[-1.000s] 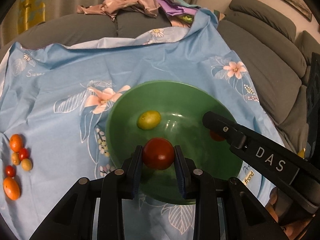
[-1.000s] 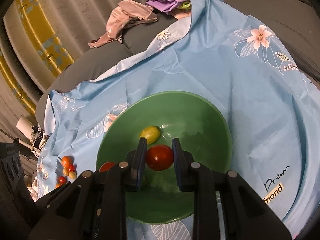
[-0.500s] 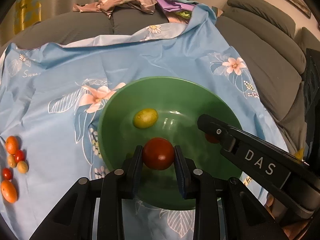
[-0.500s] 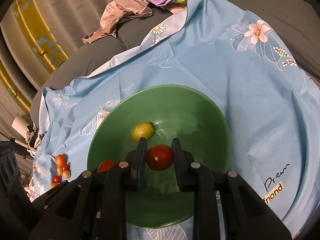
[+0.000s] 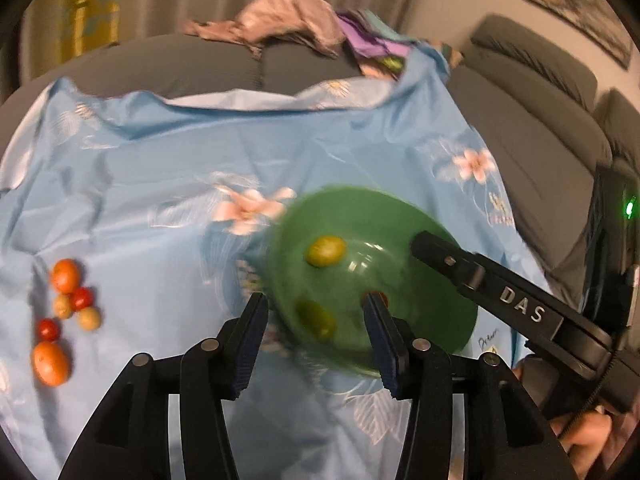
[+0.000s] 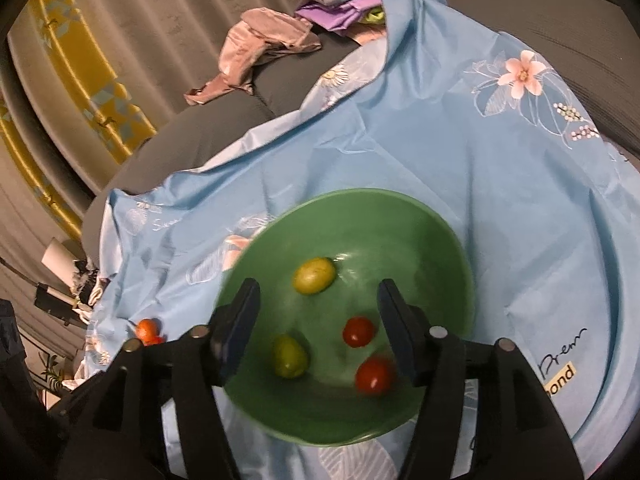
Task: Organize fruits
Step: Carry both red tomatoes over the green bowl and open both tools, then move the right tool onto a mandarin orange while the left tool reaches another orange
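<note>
A green bowl [image 6: 400, 208] sits on a blue floral cloth [image 6: 440, 128]. In it lie two yellow-green fruits [image 6: 314, 276] [image 6: 289, 356] and two red tomatoes [image 6: 359, 331] [image 6: 374, 376]. My right gripper [image 6: 317, 300] hangs over the bowl, its jaws opening, with nothing pressed between the pads. My left gripper [image 5: 314, 312] hovers at the left rim of the bowl [image 5: 400, 216], jaws also opening and empty. One of the right gripper's fingers [image 5: 480, 286] reaches over the bowl from the right. The left wrist view is blurred.
Several small orange, red and yellowish fruits [image 5: 64, 276] lie loose on the cloth [image 5: 160, 180] at the far left. Crumpled clothes [image 5: 288, 16] sit on the grey sofa [image 5: 540, 140] behind. A hand [image 5: 592, 440] shows at the lower right.
Both grippers were shut on red tomatoes and have opened; the tomatoes now lie in the bowl. The left gripper has pulled back to the left, so the bowl sits further right in its view.
</note>
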Demonstrator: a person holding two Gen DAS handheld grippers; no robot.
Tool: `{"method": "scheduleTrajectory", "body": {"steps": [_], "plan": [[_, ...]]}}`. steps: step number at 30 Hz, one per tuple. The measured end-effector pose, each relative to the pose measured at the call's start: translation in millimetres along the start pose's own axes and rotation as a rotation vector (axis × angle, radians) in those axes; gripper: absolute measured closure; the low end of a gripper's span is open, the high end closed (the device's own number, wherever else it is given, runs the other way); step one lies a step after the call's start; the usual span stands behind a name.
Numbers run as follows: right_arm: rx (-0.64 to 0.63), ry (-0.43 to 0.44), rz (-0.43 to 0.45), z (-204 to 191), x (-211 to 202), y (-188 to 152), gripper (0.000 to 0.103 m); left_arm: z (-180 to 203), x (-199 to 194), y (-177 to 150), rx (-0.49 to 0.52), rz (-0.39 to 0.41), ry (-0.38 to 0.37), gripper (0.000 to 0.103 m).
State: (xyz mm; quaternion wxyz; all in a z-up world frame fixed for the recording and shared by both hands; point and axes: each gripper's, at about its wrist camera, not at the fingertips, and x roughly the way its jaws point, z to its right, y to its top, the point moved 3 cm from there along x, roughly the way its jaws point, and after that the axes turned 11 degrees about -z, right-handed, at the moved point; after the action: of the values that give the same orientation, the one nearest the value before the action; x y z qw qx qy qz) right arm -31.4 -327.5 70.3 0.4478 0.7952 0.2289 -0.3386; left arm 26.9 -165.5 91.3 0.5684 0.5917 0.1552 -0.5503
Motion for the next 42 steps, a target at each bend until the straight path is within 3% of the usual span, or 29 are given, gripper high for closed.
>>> {"method": "scheduleTrajectory", "body": {"steps": [4,9,14,16,19,22,24,27,31,35,39,42], "plan": [[-0.050,0.031,0.000,-17.4,0.0,-2.2,0.035,-39.9,-28.9,-4.9,-0.112,0.056,0.094,0.054],[-0.099,0.091,-0.022,-40.5,6.3,-3.5,0.035,-103.8,-58.5,-36.3,-0.305,0.074,0.167,0.054],[-0.177,0.272,-0.099,-74.5,18.0,-15.8,0.035,-174.8,-78.3,-63.9,-0.512,0.072,0.305,0.054],[-0.220,0.310,-0.122,-95.4,22.4,-23.0,0.035,-192.6,-82.1,-69.5,-0.561,0.077,0.318,0.054],[-0.294,0.385,-0.188,-131.0,33.6,-40.0,0.035,-217.0,-87.2,-78.6,-0.639,0.088,0.273,0.054],[-0.379,0.431,-0.266,-170.8,52.2,-63.6,0.035,-229.2,-89.7,-84.2,-0.688,0.094,0.291,0.054],[-0.439,0.430,-0.324,-197.3,69.2,-82.2,0.035,-236.6,-92.4,-87.9,-0.703,0.104,0.278,0.054],[-0.515,0.396,-0.395,-230.8,99.1,-105.2,0.035,-242.9,-92.9,-89.0,-0.712,0.119,0.199,0.054],[-0.543,0.377,-0.497,-258.7,137.6,-123.1,0.037,-251.4,-97.9,-89.9,-0.709,0.144,0.186,0.054],[-0.591,0.332,-0.518,-276.1,158.0,-129.8,0.042,-258.0,-98.3,-90.2,-0.726,0.150,0.152,0.054],[-0.633,0.291,-0.541,-285.9,177.7,-136.4,0.054,-262.8,-96.4,-91.7,-0.736,0.141,0.204,0.054],[-0.612,0.281,-0.547,-283.2,182.6,-135.9,0.056,-266.4,-93.2,-93.7,-0.739,0.124,0.223,0.054]]}}
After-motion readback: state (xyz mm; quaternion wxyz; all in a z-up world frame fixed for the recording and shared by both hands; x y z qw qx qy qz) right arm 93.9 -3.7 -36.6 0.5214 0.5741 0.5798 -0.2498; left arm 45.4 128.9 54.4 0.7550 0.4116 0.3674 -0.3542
